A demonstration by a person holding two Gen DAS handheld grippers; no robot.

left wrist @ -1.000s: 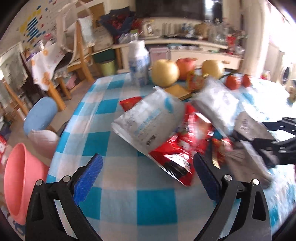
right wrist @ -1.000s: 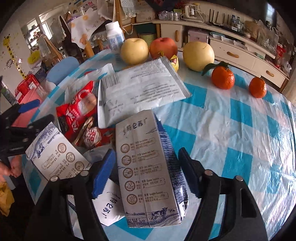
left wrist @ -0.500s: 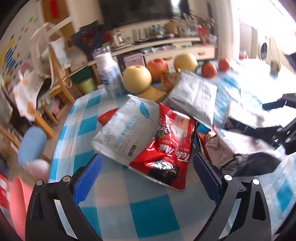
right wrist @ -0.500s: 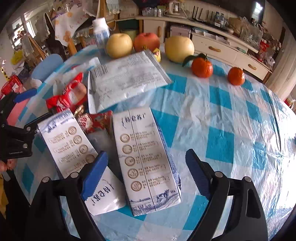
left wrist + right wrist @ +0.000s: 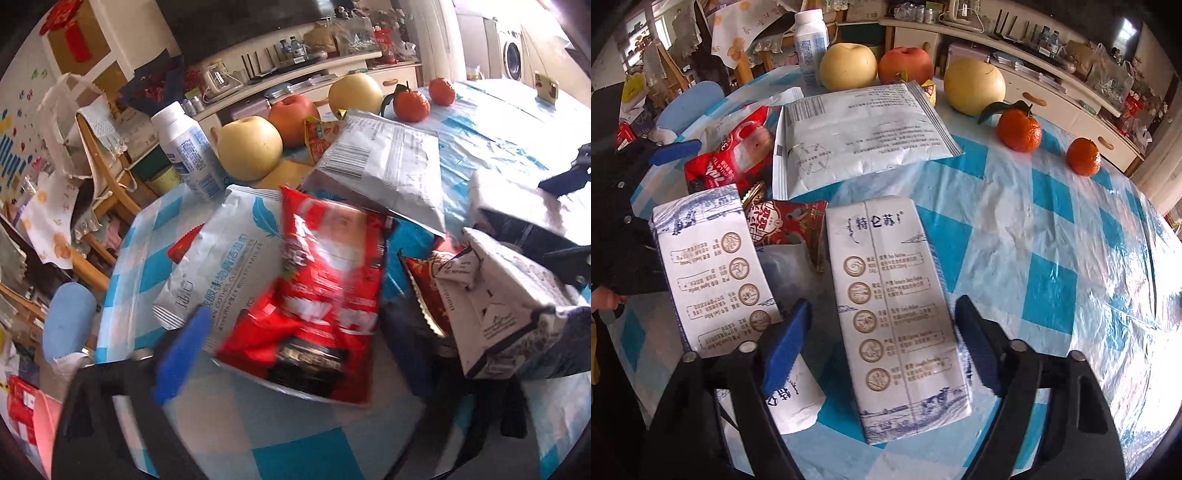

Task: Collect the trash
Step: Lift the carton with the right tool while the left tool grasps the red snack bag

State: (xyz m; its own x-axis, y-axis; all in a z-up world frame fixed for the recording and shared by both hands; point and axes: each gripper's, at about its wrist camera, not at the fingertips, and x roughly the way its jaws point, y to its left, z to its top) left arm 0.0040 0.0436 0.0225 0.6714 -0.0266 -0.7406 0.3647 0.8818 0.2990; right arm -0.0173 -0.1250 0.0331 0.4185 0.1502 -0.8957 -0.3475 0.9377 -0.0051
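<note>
Since a second ago the left gripper (image 5: 291, 347) has closed in on the red snack bag (image 5: 325, 291); its jaws have just been narrowing, straddling the bag but not clearly pressing it, so released. The right gripper (image 5: 882, 343) has its jaws narrowing around the near milk carton (image 5: 897, 306), a gap showing each side. A second carton (image 5: 716, 273) lies left, a silver pouch (image 5: 857, 133) farther on the checked counter (image 5: 1052, 258), beside pears and tangerines.
</note>
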